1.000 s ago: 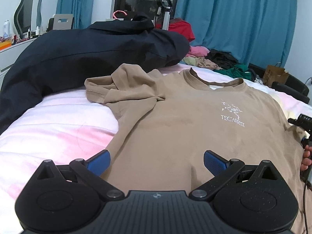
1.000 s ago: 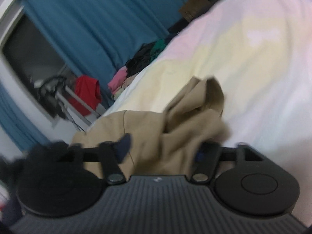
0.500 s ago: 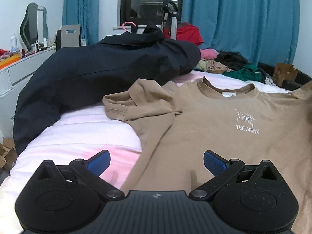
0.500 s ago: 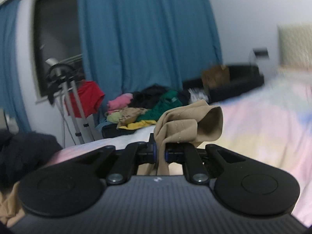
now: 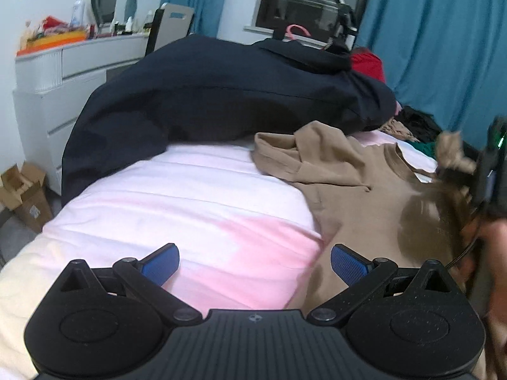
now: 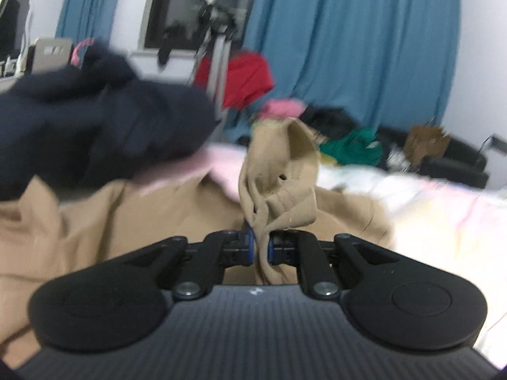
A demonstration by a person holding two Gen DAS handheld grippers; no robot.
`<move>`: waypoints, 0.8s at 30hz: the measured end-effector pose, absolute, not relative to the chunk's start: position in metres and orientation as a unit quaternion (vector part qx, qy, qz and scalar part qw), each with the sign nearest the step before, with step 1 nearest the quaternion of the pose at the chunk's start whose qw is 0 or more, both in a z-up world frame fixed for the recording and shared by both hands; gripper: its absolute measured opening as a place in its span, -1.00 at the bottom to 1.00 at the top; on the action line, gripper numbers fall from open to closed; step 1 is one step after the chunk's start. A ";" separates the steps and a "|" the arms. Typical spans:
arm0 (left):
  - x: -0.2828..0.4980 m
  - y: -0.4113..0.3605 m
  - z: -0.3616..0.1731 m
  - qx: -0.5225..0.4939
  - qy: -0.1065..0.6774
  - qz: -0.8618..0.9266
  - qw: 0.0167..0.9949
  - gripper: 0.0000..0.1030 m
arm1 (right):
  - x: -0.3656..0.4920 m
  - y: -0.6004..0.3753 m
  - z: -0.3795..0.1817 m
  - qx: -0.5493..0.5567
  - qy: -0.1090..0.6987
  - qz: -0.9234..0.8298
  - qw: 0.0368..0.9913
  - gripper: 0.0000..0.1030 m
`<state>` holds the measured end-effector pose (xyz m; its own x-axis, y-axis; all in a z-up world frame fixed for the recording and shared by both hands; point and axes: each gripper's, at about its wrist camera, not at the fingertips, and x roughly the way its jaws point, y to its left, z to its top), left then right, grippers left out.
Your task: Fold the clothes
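Since a moment ago the left hand-held gripper (image 5: 255,262) has swung left over the pink bed (image 5: 196,209) — jaws wide apart, empty. Right hand-held gripper (image 6: 259,247) is clamped on a bunched sleeve of the tan T-shirt (image 5: 358,196), lifted above the bed beside the dark jacket (image 5: 221,101).

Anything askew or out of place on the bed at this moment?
Yes. The tan t-shirt is not flat: its far sleeve lies crumpled and folded over beside the dark navy jacket heaped on the bed. The right tool is shut on the bunched other sleeve; the left tool is open.
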<state>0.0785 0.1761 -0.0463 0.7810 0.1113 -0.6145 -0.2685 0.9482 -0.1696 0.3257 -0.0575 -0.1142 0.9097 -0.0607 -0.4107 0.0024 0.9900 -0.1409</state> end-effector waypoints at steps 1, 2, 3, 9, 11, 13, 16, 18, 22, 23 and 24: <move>0.080 0.178 -0.048 -0.130 0.318 0.101 0.934 0.99 | 0.330 -0.059 -0.123 -0.053 0.223 -0.011 0.973 -0.75; 0.082 0.180 -0.050 -0.135 0.321 0.101 0.932 0.99 | 0.334 -0.061 -0.130 -0.037 0.232 -0.006 0.972 -0.74; 0.084 0.181 -0.052 -0.140 0.324 0.100 0.930 0.99 | 0.337 -0.066 -0.135 -0.018 0.236 0.000 0.971 -0.72; 0.093 0.168 -0.059 -0.120 0.331 0.088 0.932 0.99 | 0.319 -0.091 -0.125 0.075 0.240 0.077 0.965 0.52; 0.093 0.162 -0.058 -0.104 0.327 0.083 0.936 0.99 | 0.299 -0.096 -0.111 0.094 0.233 0.100 0.963 0.58; 0.091 0.154 -0.056 -0.087 0.322 0.080 0.939 0.99 | 0.279 -0.100 -0.098 0.113 0.225 0.122 0.960 0.58; 0.086 0.147 -0.052 -0.078 0.315 0.071 0.943 0.99 | 0.238 -0.114 -0.075 0.136 0.213 0.146 0.957 0.58; 0.081 0.141 -0.048 -0.070 0.308 0.064 0.947 0.98 | 0.197 -0.132 -0.059 0.133 0.208 0.145 0.958 0.58; 0.071 0.127 -0.040 -0.048 0.303 0.043 0.951 0.98 | 0.114 -0.173 -0.030 0.134 0.198 0.132 0.962 0.58; 0.065 0.121 -0.037 -0.037 0.301 0.037 0.952 0.98 | 0.094 -0.185 -0.027 0.143 0.193 0.123 0.963 0.58; 0.059 0.115 -0.035 -0.026 0.300 0.030 0.953 0.98 | 0.073 -0.196 -0.025 0.151 0.187 0.114 0.964 0.58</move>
<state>0.0595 0.1148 -0.0347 0.8187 0.0419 -0.5727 -0.0736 0.9968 -0.0322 0.0734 -0.1964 -0.0245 0.9036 0.2771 -0.3268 -0.1639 0.9282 0.3339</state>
